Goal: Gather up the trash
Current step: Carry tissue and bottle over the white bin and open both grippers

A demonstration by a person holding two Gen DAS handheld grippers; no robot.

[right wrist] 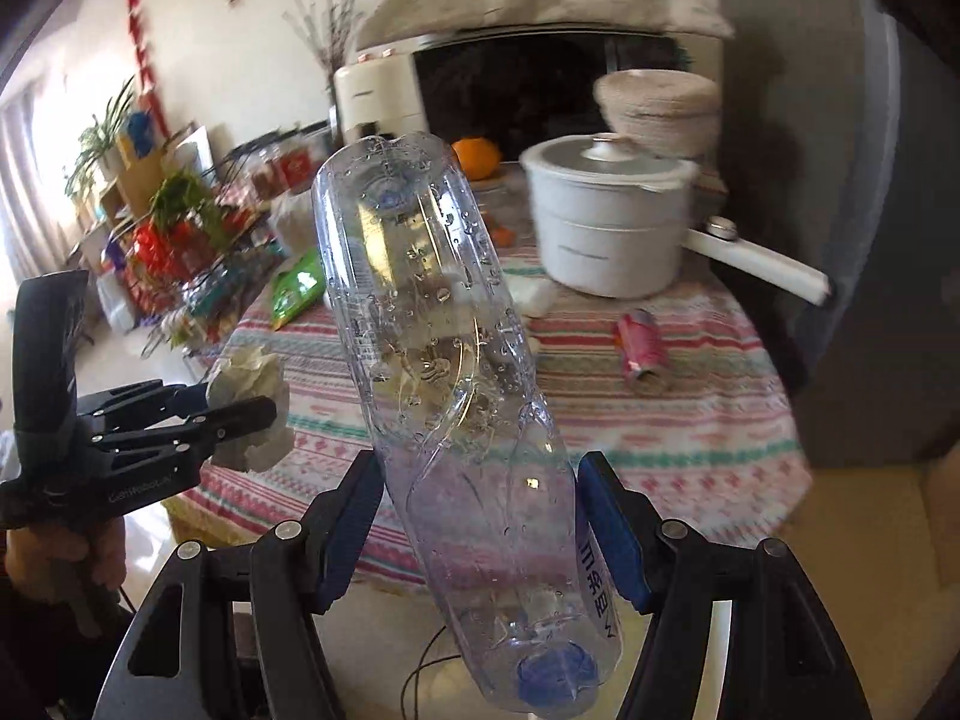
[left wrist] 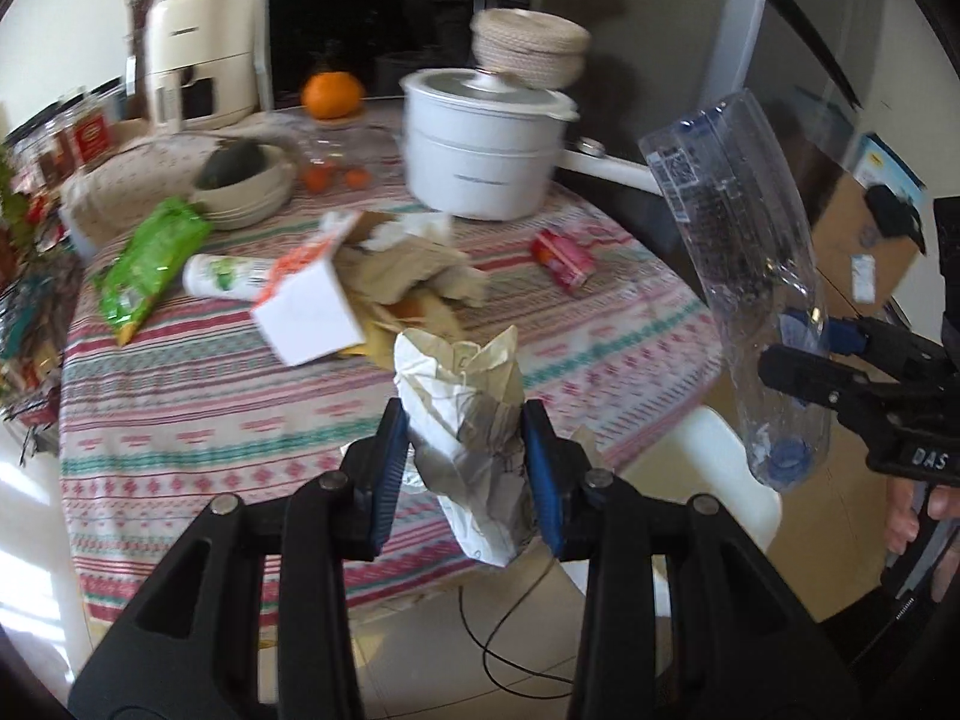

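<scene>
My left gripper (left wrist: 465, 456) is shut on a crumpled white paper wad (left wrist: 474, 414), held above the near edge of the round table (left wrist: 198, 408); the wad also shows in the right wrist view (right wrist: 252, 402). My right gripper (right wrist: 480, 510) is shut on a crushed clear plastic bottle (right wrist: 444, 360) with its blue cap pointing down; the bottle also shows at the right of the left wrist view (left wrist: 738, 258). On the striped tablecloth lie a torn white box with brown paper (left wrist: 354, 294), a green wrapper (left wrist: 150, 258), a white tube (left wrist: 228, 276) and a red can (left wrist: 561, 255).
A white pot with a lid (left wrist: 486, 144) and long handle stands at the table's back, with an orange (left wrist: 333, 93), a bowl (left wrist: 240, 186), an air fryer (left wrist: 198, 60) and a microwave (left wrist: 384, 30). A black cable (left wrist: 504, 648) lies on the floor. A white chair (left wrist: 714, 474) stands at the right.
</scene>
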